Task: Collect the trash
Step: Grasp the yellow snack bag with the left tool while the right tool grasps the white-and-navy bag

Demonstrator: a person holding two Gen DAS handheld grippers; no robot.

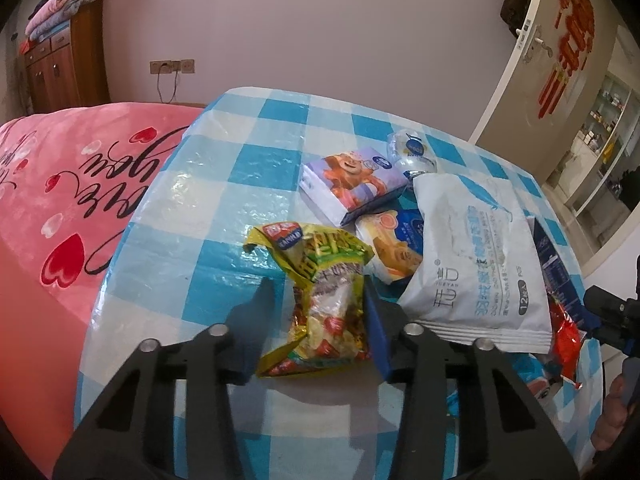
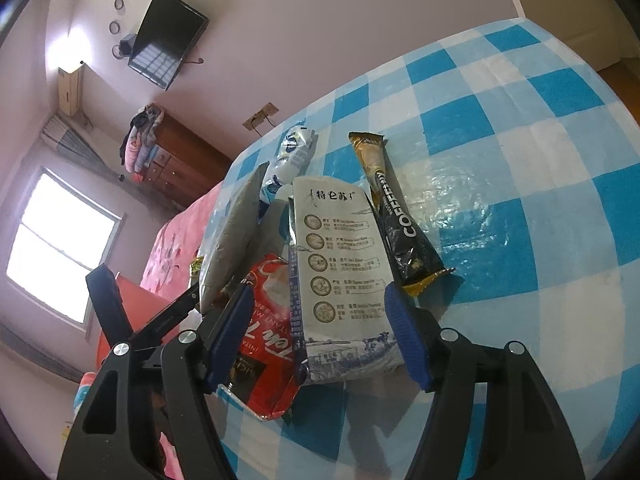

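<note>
Collecting has barely begun, judging by how much litter lies on the blue checked tablecloth (image 1: 224, 184). The left gripper (image 1: 316, 320) has its jaws apart around a crumpled yellow snack wrapper (image 1: 324, 304), not clamped. Just right of that wrapper sit a white pouch (image 1: 476, 260), a tissue pack (image 1: 352, 184), a biscuit packet (image 1: 396, 248) and a crushed bottle (image 1: 412, 152). The right gripper (image 2: 320, 340) is spread open around a grey milk carton (image 2: 340, 272); a red tea sachet (image 2: 264, 336) lies left of the carton, a coffee stick (image 2: 396, 212) right. No bin is visible.
</note>
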